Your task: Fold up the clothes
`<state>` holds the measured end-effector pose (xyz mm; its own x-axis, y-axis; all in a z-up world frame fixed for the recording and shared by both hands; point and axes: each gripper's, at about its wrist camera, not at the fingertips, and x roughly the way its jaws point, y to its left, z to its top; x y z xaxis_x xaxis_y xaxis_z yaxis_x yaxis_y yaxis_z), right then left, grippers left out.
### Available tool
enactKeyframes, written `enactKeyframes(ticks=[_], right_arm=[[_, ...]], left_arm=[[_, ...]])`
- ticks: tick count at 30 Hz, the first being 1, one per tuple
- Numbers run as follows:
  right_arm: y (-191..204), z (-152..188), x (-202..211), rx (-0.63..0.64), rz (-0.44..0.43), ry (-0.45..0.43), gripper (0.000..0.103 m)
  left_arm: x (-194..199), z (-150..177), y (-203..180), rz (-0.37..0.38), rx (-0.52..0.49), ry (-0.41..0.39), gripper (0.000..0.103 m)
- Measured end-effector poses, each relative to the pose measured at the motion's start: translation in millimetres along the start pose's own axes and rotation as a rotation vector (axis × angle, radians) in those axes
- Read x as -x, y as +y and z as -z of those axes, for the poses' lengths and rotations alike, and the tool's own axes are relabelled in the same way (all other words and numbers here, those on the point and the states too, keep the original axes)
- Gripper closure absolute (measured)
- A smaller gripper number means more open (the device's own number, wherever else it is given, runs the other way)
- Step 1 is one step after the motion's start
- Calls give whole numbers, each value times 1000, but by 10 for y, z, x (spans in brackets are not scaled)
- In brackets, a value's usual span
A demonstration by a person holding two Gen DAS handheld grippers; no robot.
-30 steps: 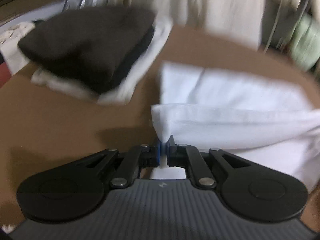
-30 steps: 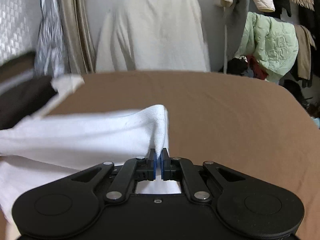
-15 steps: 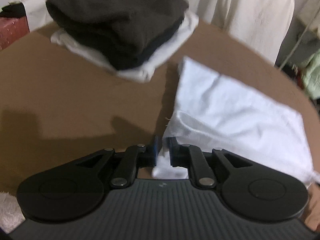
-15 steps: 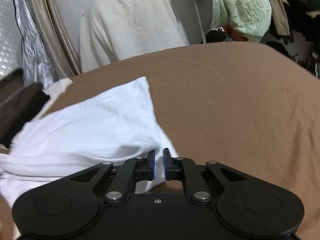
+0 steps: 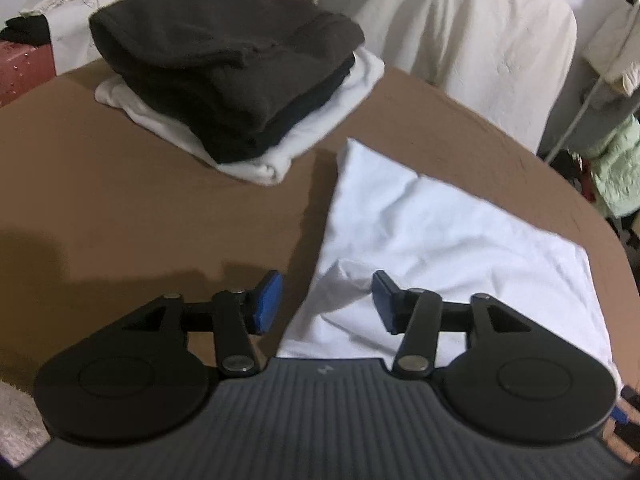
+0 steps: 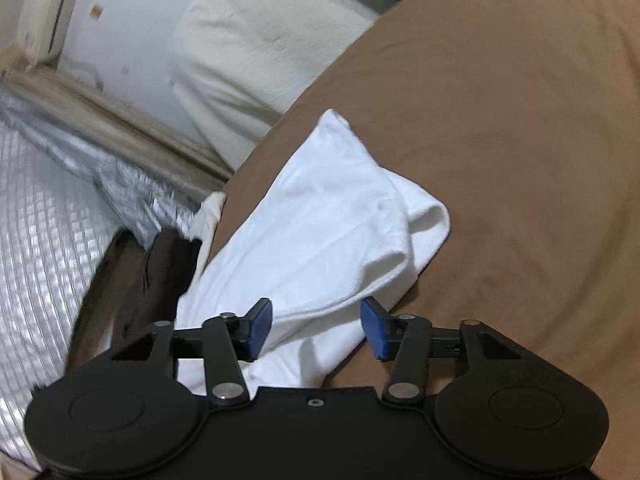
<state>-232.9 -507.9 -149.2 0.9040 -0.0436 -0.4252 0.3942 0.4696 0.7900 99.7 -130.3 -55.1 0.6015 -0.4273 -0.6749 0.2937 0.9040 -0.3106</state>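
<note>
Fold just released — left tool (image 5: 326, 300) and right tool (image 6: 316, 327) both gaping over the folded white cotton garment (image 5: 432, 248) on the brown bench (image 5: 120, 208) — next, presumably, stacking.

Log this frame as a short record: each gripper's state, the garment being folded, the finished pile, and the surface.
left gripper: open, holding nothing, over the near left edge of the white garment
right gripper: open, holding nothing, white cloth between its fingers but not clamped
white garment: folded, lying flat on the brown surface, some wrinkles
pile: dark garments on top of a white one, left of and behind the white garment, apart from it
brown surface: cloth-covered
</note>
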Motion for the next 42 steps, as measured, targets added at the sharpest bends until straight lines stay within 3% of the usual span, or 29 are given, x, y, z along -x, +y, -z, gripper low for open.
enactKeyframes(ticks=[4, 5, 6, 7, 8, 9, 10, 12, 13, 15, 16, 17, 18, 22, 26, 28, 30, 32, 39, 42], right_arm=[[-25, -15, -84, -44, 1, -13, 46], [-9, -11, -81, -41, -2, -20, 46], [13, -7, -74, -34, -3, -29, 46], [31, -9, -68, -28, -2, -35, 46], [47, -10, -65, -23, 1, -40, 46], [54, -16, -73, -22, 8, -39, 46], [52, -30, -83, -26, 17, -38, 46], [41, -77, -105, -40, 30, -47, 46], [31, -111, -115, -47, 51, -48, 46], [35, -201, -154, -68, 131, -51, 45], [56, -234, -159, -65, 129, -63, 54], [84, -266, -164, -56, 125, -71, 81], [148, -286, -156, -19, 116, -73, 93], [511, -234, 85, 244, 190, -182, 93], [541, -248, -46, 364, 352, -151, 93], [448, -214, -133, 348, 398, -120, 93], [370, -173, -176, 319, 397, -104, 93], [331, -157, -197, 310, 397, -94, 93], [333, -192, -206, 315, 397, -101, 93], [373, -181, -186, 339, 399, -106, 93]], left_arm=[[-196, -144, -160, -5, -50, 26, 36], [-255, -147, -193, -6, -64, 45, 27], [-354, -126, -233, -16, -81, 79, 16], [-462, -61, -260, -41, -98, 138, 15], [-569, 3, -287, -66, -116, 198, 18], [-653, 73, -302, -78, -129, 249, 28], [-647, 155, -275, -42, -125, 264, 40], [-500, 205, -249, 20, -130, 239, 65], [-407, 195, -264, 18, -158, 208, 69], [-271, 169, -272, 18, -157, 168, 75], [-206, 171, -281, 30, -151, 155, 76], [-141, 177, -291, 39, -149, 144, 77], [-76, 202, -302, 44, -160, 134, 78], [99, 377, -354, 48, -243, 144, 79], [-51, 436, -329, 35, -217, 259, 76], [12, 389, -264, 30, -165, 226, 70], [129, 335, -185, 27, -107, 161, 48], [220, 293, -94, 46, -35, 110, 46], [93, 249, -17, 17, 69, 152, 39], [246, 221, 48, 4, 106, 55, 37]])
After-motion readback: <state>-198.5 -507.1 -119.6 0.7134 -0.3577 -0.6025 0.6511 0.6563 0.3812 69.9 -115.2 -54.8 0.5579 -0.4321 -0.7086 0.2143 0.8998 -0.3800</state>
